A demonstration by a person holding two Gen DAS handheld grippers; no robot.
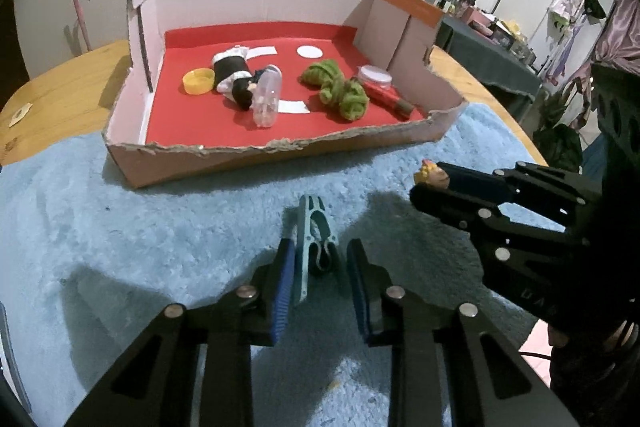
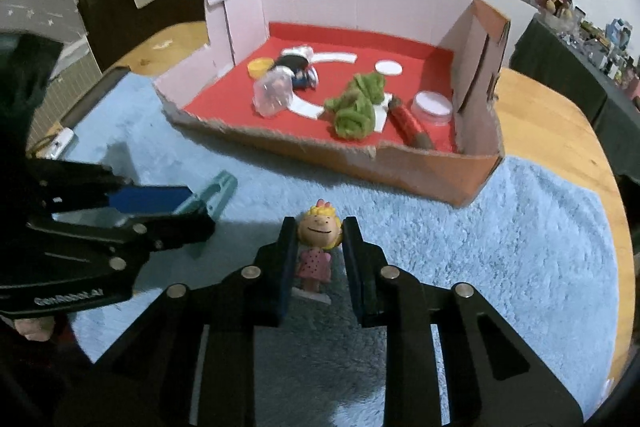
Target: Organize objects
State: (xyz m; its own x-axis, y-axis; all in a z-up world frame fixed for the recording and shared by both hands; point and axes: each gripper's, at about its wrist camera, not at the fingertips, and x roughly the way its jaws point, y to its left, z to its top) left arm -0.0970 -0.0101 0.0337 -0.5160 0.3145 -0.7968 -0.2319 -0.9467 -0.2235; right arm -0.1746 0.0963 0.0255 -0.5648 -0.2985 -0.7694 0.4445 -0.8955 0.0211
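Two grips: left fingers [image 1: 320,263] pinching teal clip [image 1: 314,235], right fingers [image 2: 318,259] pinching girl figurine [image 2: 318,247].

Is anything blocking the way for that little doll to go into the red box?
Nothing visible does. Only open blue rug lies between the doll, held in the right gripper, and the box's low torn front wall.

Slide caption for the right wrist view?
Right hand-held gripper clamps a figurine over the blue rug, cardboard box ahead.

White lettering "GenRobot.AI" stands on the black body of the left tongs [image 2: 196,213], slightly blurred.
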